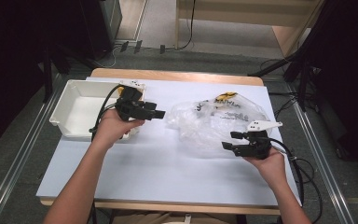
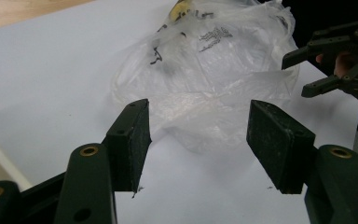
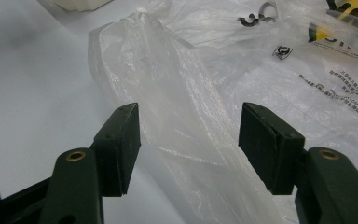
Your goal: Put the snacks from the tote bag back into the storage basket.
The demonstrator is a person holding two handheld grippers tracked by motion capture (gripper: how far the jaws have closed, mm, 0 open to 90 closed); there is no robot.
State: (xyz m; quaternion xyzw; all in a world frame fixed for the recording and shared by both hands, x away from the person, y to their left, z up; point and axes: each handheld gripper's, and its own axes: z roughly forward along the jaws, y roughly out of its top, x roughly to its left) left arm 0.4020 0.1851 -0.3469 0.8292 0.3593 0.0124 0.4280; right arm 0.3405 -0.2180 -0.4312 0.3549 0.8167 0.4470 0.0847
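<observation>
A crumpled clear plastic bag [image 1: 214, 122] with black and yellow print lies on the white table top, right of centre. My left gripper [image 1: 161, 113] hovers just left of the bag, pointing at it, with its jaws wide apart. In the left gripper view the bag [image 2: 205, 70] lies beyond the open left gripper [image 2: 198, 135], nothing between the pads. My right gripper [image 1: 229, 140] sits at the bag's near right edge, open. In the right gripper view a raised fold of the bag [image 3: 182, 93] runs between the spread jaws of the right gripper [image 3: 189, 140], and the pads stand apart from it.
A white plastic bin [image 1: 65, 105] stands at the table's far left, right behind my left hand. The right gripper [image 2: 294, 77] also shows at the right of the left gripper view. Cables trail off both grippers. The table's front half is bare white sheet [image 1: 168, 172].
</observation>
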